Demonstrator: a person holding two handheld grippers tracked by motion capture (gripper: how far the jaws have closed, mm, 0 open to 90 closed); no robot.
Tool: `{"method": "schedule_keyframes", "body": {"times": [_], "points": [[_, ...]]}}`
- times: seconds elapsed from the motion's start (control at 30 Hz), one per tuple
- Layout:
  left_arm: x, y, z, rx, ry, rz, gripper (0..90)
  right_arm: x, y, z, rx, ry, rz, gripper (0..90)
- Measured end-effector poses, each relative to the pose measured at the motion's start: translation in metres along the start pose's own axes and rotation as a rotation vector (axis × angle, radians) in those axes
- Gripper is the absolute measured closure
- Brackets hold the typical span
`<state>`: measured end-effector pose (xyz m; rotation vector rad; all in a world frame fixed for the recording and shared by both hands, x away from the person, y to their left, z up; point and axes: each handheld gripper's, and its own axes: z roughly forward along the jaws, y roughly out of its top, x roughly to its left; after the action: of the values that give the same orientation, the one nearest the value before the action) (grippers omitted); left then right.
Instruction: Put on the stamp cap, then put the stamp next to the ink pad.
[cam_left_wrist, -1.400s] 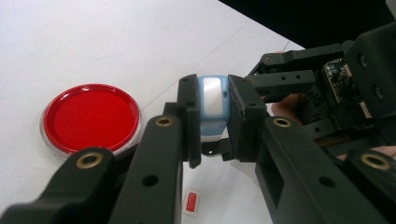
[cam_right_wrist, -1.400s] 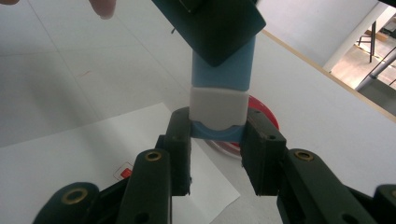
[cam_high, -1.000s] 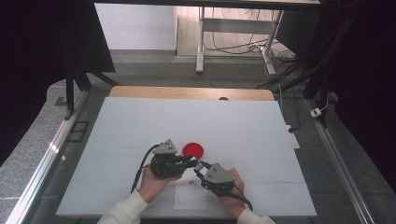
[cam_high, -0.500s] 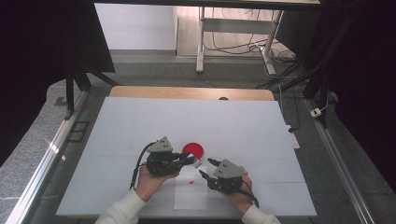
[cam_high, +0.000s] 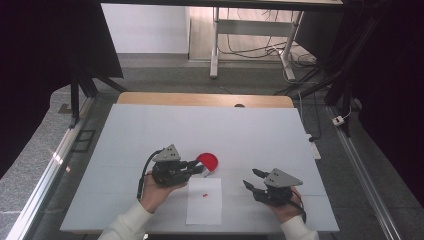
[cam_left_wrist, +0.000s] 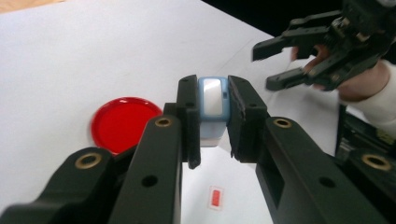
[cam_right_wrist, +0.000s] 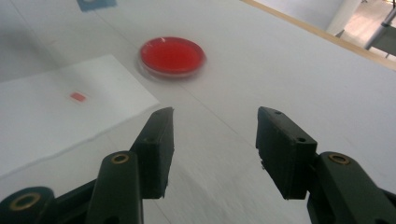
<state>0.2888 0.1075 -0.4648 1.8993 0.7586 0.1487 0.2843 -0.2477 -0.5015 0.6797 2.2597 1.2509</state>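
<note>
left gripper (cam_left_wrist: 212, 123) jaws clamp blue stamp (cam_left_wrist: 213, 100)

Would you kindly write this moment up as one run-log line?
left claw: shut on blue stamp | right claw: jaws just opening, nothing between | red dish: beside paper

Premises: a laboratory or recording test bay, not a domestic room. A white-covered counter (cam_high: 210, 135) with a wooden edge at 12 o'clock stands inside a metal frame, its rails (cam_high: 45, 175) running along the 9 and 3 o'clock sides. Black curtains (cam_high: 50, 45) screen the bay at 10 and 2 o'clock. Beyond, at 12 o'clock, a metal-legged desk (cam_high: 250, 30) stands on a bare floor with loose cables (cam_high: 250, 50) beneath it. More cabling and a white plug block (cam_high: 341, 120) lie on the grey floor at 3 o'clock. Finishes are plain and utilitarian throughout.
</note>
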Motion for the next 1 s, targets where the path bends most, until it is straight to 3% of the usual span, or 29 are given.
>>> {"method": "schedule_keyframes", "body": {"times": [0.37, 0.87, 1.0], "points": [[0.009, 0.001, -0.010, -0.004, 0.050, 0.014, 75.5, -0.027, -0.019, -0.019, 0.034, -0.054, 0.039, 47.2], [0.018, 0.000, -0.013, 0.001, 0.103, 0.024, 75.4, -0.029, -0.020, -0.017, 0.046, -0.061, 0.031, 47.3], [0.025, -0.001, -0.012, 0.005, 0.122, 0.011, 75.3, -0.029, -0.020, -0.016, 0.050, -0.058, 0.035, 47.3]]}}
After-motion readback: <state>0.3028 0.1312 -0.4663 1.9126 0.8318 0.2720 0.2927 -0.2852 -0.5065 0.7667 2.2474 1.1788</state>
